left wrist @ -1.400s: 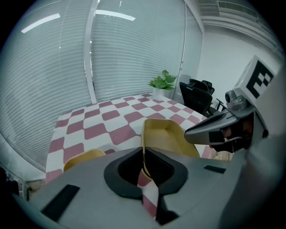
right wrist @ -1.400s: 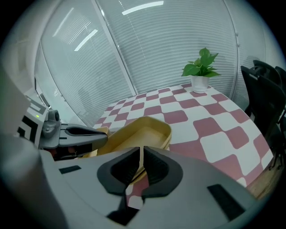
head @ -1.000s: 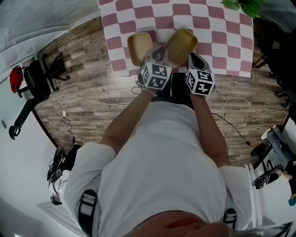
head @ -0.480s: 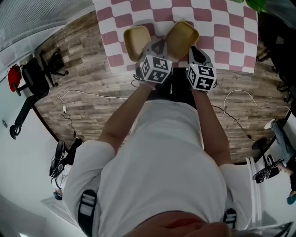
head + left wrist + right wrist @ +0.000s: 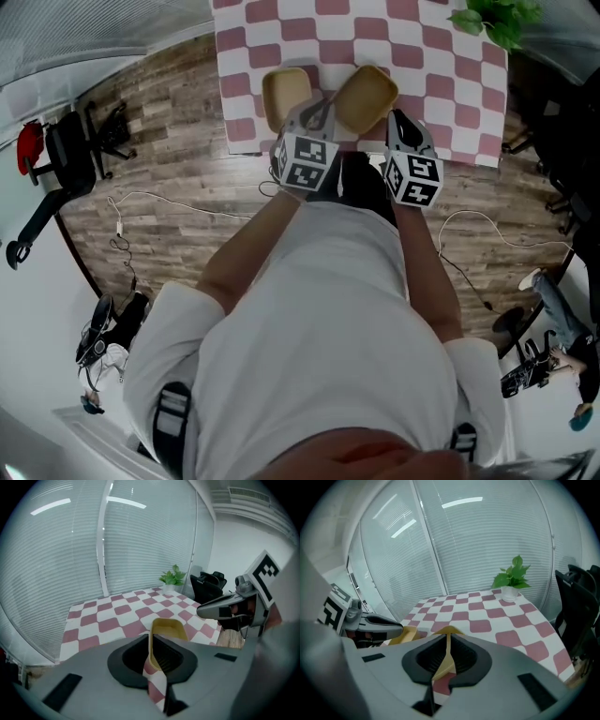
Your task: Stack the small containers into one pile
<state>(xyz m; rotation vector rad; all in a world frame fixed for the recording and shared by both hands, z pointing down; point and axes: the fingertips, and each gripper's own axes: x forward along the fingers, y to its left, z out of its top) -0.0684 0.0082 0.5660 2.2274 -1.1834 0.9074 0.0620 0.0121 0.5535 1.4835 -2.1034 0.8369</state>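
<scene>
Two small yellow containers sit near the front edge of the pink-and-white checked table (image 5: 441, 84). The left container (image 5: 285, 93) lies flat and free. The right container (image 5: 366, 96) looks tilted, with a gripper at each side. My left gripper (image 5: 324, 111) is shut on its left wall (image 5: 151, 641). My right gripper (image 5: 395, 120) is shut on its right wall (image 5: 447, 648). In the left gripper view the right gripper (image 5: 220, 607) shows beyond the container (image 5: 168, 629).
A potted plant (image 5: 492, 17) stands at the table's far right corner. Window blinds (image 5: 117, 541) run behind the table. On the wood floor are a black office chair (image 5: 66, 159) at the left, loose cables (image 5: 178, 202), and more chairs at the right (image 5: 562, 103).
The head view has shifted a little. Both grippers keep their hold on the right container, and the left container has not moved.
</scene>
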